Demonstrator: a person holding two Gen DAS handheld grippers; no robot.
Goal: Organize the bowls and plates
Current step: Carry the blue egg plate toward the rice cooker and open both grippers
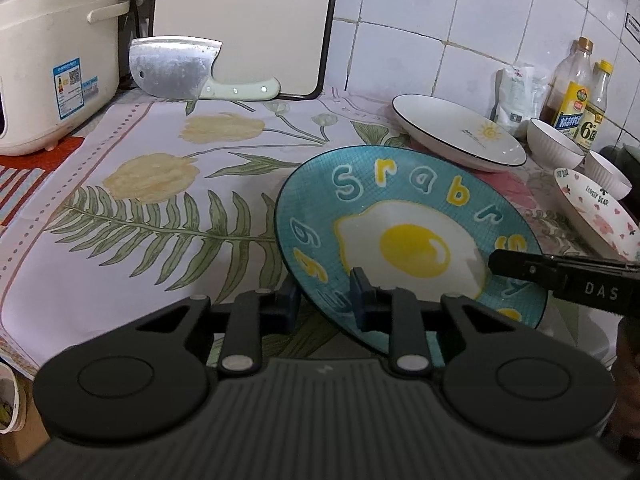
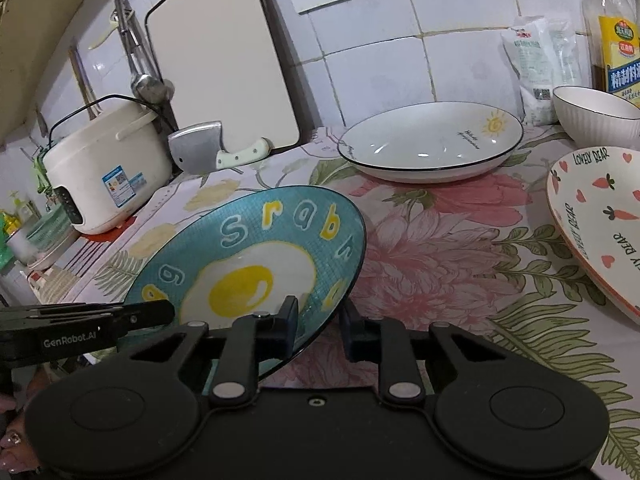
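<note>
Floral counter (image 1: 160, 200): both claws, left (image 1: 326, 300) and right (image 2: 318, 326), clenched on tilted egg plate (image 1: 400, 216) rim.

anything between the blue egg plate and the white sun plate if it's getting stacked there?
Nothing visible. The blue egg plate, tilted, has both hand-held grippers (left, right) at its rim. Only bare tablecloth lies between it and the white sun plate, which holds nothing.

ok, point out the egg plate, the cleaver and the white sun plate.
egg plate (image 1: 412, 246), left wrist view, on the yolk.
cleaver (image 1: 172, 70), left wrist view, on the blade.
white sun plate (image 2: 424, 140), right wrist view, on the inner well.
</note>
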